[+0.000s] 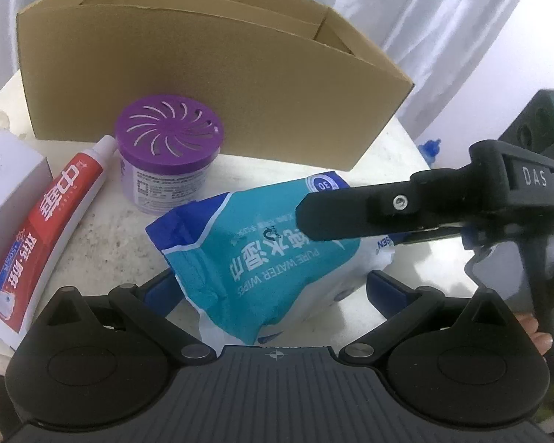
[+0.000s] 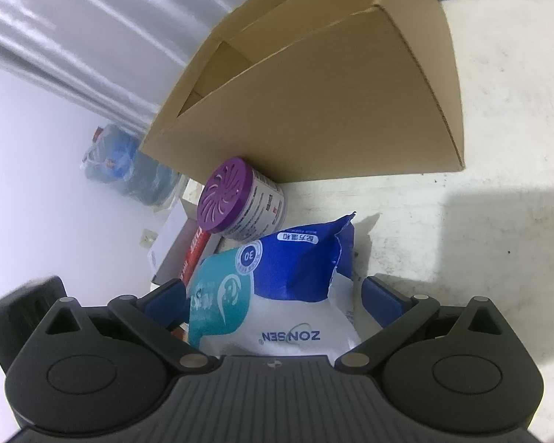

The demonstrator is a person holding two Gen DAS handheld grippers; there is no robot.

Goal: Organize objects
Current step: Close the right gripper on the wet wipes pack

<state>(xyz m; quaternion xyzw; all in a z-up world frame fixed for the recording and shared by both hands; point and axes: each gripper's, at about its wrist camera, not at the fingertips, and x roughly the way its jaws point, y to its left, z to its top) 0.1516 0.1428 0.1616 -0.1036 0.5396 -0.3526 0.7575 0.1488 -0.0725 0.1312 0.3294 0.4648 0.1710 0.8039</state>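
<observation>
Nothing shows inside the brown cardboard box (image 1: 210, 85) ahead; both wide-open grippers, left gripper (image 1: 273, 288) and right gripper (image 2: 273, 295), straddle the ungripped teal-and-blue wipes pack (image 1: 262, 251).

Both fisheye views were evenly bright but soft, edges curved and dark-cornered. A box (image 2: 314, 103) cast a hard shadow across the table (image 2: 498, 110).
</observation>
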